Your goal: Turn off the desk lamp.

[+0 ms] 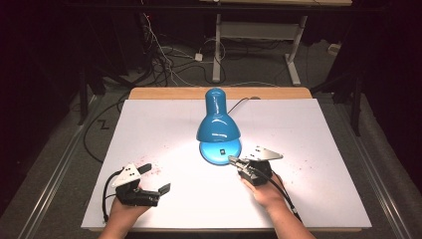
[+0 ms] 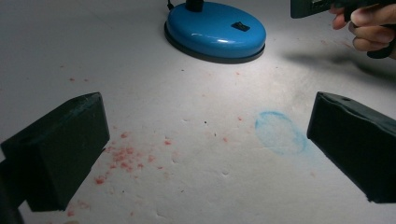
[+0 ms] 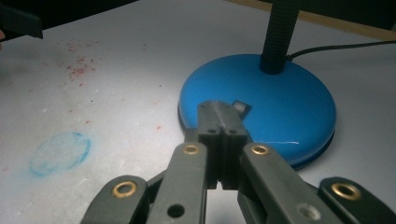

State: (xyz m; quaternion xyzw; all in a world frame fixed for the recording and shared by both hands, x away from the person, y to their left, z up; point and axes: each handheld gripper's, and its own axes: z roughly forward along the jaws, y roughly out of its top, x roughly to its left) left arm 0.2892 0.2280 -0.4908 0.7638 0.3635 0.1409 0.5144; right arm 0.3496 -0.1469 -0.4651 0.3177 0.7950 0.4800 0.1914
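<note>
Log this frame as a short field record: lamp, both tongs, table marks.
lamp: blue desk lamp, lit, shade aimed down over its round base
switch: small rocker on top of the base
right tongs: jaws shut, tips over the base edge next to the switch; contact with the switch unclear
left tongs: jaws wide apart, nothing between them, near the table's front left
table: white sheet with red specks and a faint blue ring stain
</note>
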